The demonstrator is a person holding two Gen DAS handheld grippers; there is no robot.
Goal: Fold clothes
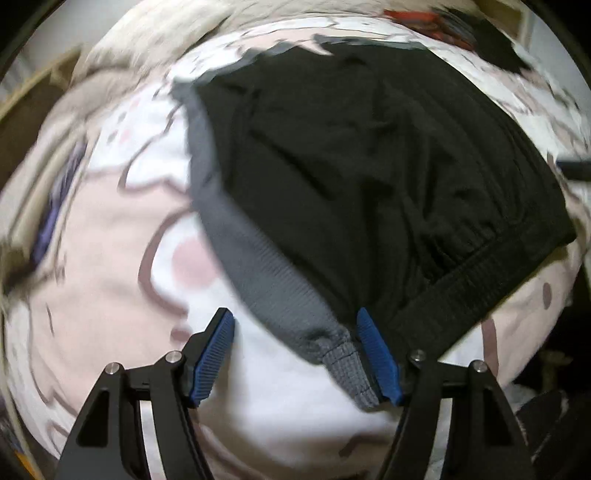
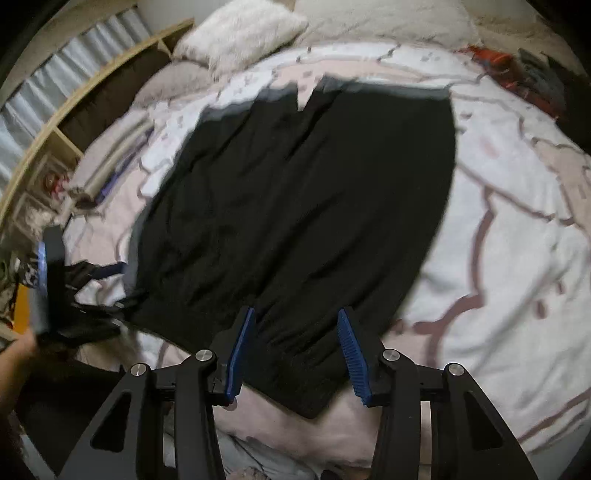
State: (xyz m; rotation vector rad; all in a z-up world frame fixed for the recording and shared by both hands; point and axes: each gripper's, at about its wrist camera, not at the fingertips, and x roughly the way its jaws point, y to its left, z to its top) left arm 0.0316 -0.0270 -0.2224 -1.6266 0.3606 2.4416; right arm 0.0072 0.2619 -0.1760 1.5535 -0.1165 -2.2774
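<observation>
A black garment (image 1: 369,158) with a grey side panel (image 1: 266,280) and an elastic waistband (image 1: 461,273) lies spread on the bed. In the left wrist view my left gripper (image 1: 295,314) stands open just above its near corner; the grey hem tip (image 1: 351,373) rests against the right blue pad (image 1: 380,362), while the other pad is well clear of it. The right wrist view shows the same black garment (image 2: 295,192) spread flat, and my right gripper (image 2: 297,312) is open with the waistband corner (image 2: 295,369) lying between the pads, not pinched.
The bed carries a white and pink patterned duvet (image 2: 517,240). A fluffy pillow (image 2: 240,33) and a wooden shelf unit (image 2: 55,140) are at the far left. Red and dark clothes (image 2: 517,70) lie at the far right. A hand (image 2: 18,347) shows at the left edge.
</observation>
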